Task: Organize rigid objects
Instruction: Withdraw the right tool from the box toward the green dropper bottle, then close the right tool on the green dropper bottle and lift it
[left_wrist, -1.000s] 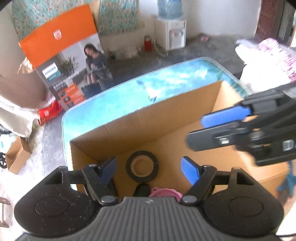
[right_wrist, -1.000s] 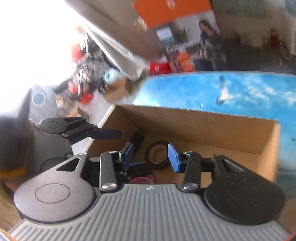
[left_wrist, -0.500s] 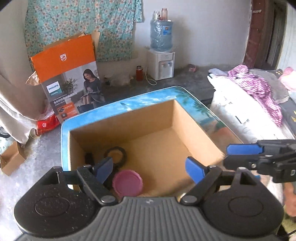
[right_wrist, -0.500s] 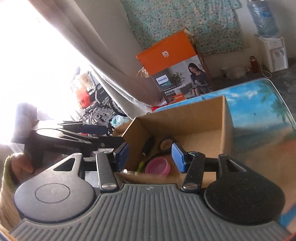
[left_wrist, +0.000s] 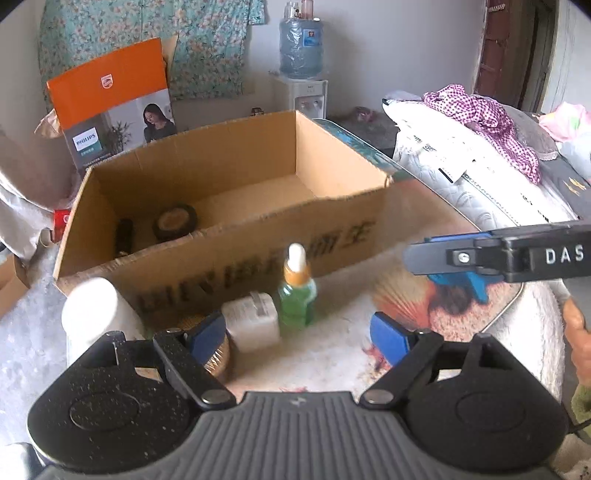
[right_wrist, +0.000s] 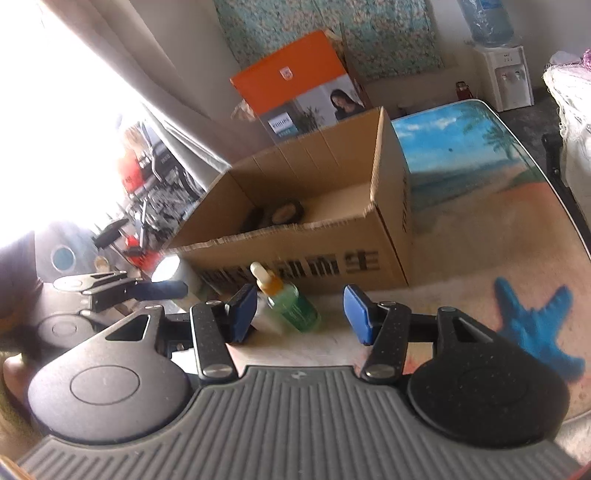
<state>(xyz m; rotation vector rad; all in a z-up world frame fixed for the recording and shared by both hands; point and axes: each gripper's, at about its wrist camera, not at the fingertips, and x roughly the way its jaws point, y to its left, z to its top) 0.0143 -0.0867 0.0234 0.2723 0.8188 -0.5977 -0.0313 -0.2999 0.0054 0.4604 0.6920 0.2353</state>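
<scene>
An open cardboard box (left_wrist: 229, 254) (right_wrist: 332, 258) stands on the table. Inside lie a black tape roll (left_wrist: 175, 221) (right_wrist: 286, 213) and a dark stick-like object (left_wrist: 123, 236). In front of the box stand a green dropper bottle (left_wrist: 297, 295) (right_wrist: 291, 302), a white square container (left_wrist: 253, 319) and a white cylinder (left_wrist: 90, 310) (right_wrist: 171, 273). My left gripper (left_wrist: 299, 336) is open and empty, low over the table just before these items. My right gripper (right_wrist: 301, 314) is open and empty, with the green bottle between its fingers' line of sight.
The table (right_wrist: 461, 166) has a beach print with a blue starfish (right_wrist: 532, 325). An orange Philips carton (left_wrist: 110, 107) leans behind the box. A water dispenser (left_wrist: 301, 81) stands at the back wall. Bedding and clothes (left_wrist: 480, 147) lie to the right.
Both grippers have pulled back out of the box and dropped down to the table in front of it. The bottles before the box have come into view.
</scene>
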